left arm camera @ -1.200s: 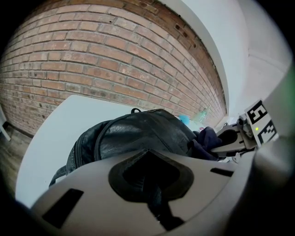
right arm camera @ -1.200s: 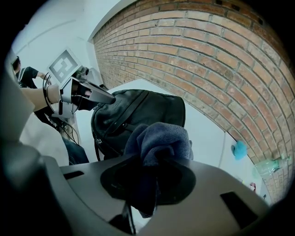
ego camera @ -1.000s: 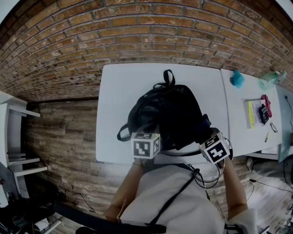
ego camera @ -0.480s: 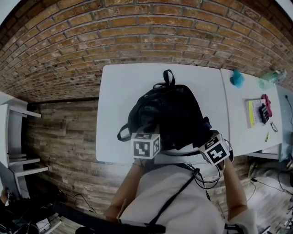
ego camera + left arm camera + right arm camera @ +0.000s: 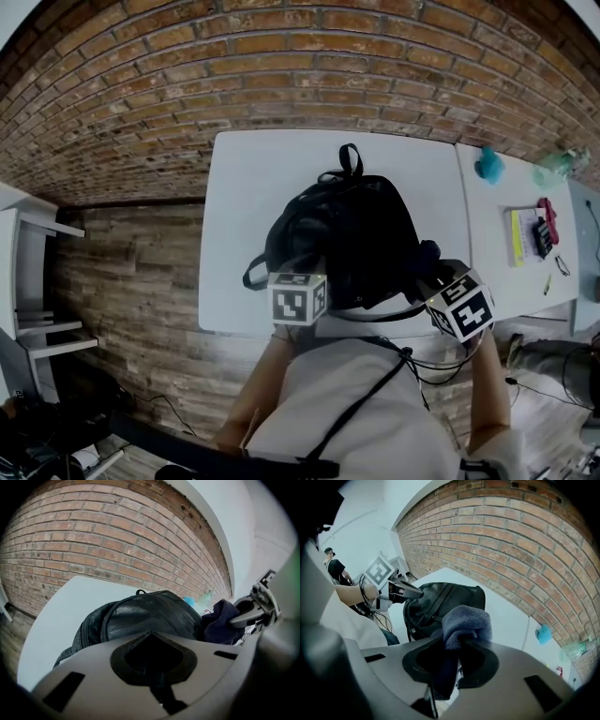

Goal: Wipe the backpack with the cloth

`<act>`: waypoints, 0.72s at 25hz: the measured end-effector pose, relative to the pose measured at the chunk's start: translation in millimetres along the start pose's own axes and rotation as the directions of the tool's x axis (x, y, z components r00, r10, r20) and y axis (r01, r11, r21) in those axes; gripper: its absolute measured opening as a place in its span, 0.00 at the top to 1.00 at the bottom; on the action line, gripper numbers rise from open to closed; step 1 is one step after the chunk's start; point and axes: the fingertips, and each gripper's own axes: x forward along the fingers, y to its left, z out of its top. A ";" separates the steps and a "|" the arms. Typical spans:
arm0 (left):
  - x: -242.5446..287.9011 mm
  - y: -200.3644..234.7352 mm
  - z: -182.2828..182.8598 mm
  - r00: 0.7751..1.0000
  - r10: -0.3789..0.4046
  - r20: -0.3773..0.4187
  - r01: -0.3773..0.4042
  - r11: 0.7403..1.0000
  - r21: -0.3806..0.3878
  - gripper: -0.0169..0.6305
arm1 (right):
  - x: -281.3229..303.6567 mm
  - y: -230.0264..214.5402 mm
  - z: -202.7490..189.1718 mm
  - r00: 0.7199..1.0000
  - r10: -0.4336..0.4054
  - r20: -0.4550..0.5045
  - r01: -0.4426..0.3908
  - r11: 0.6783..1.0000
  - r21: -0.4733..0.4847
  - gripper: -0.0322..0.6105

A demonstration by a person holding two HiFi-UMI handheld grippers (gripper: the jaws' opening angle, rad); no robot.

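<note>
Brick wall backs a white tabletop with the black leather-look backpack at its middle. The left gripper pinches the bag's 7 o'clock edge. The right gripper, at 4 o'clock, clamps the dark-blue cloth (seemingly mid-wipe). The next move calls for pressing the cloth against the side panel.

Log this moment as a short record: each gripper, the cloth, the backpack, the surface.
left gripper: jaws closed at the backpack's near edge, apparently pinching it
right gripper: jaws closed on the cloth
cloth: dark blue, bunched, by the backpack's right side
backpack: black, lying on the white table
backdrop: brick wall
</note>
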 end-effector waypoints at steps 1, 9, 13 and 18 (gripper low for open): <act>0.3 0.6 0.1 1.000 -0.001 0.001 0.001 1.000 -0.001 0.97 | -5.4 -3.5 9.2 1.000 -0.013 0.021 0.013 1.000 -0.011 0.83; -1.0 6.6 0.8 1.000 0.003 0.000 -0.003 1.000 -0.006 0.97 | -22.8 -37.6 100.7 0.952 -0.153 0.266 0.178 0.981 -0.071 0.83; -2.1 9.4 3.4 1.000 0.004 0.001 -0.004 1.000 -0.007 0.97 | -13.5 -50.3 147.1 0.911 -0.174 0.373 0.211 0.976 -0.060 0.83; -3.9 13.8 3.9 1.000 0.008 0.003 -0.008 1.000 -0.016 0.97 | 15.7 -54.8 192.8 0.888 -0.157 0.433 0.214 0.973 -0.086 0.83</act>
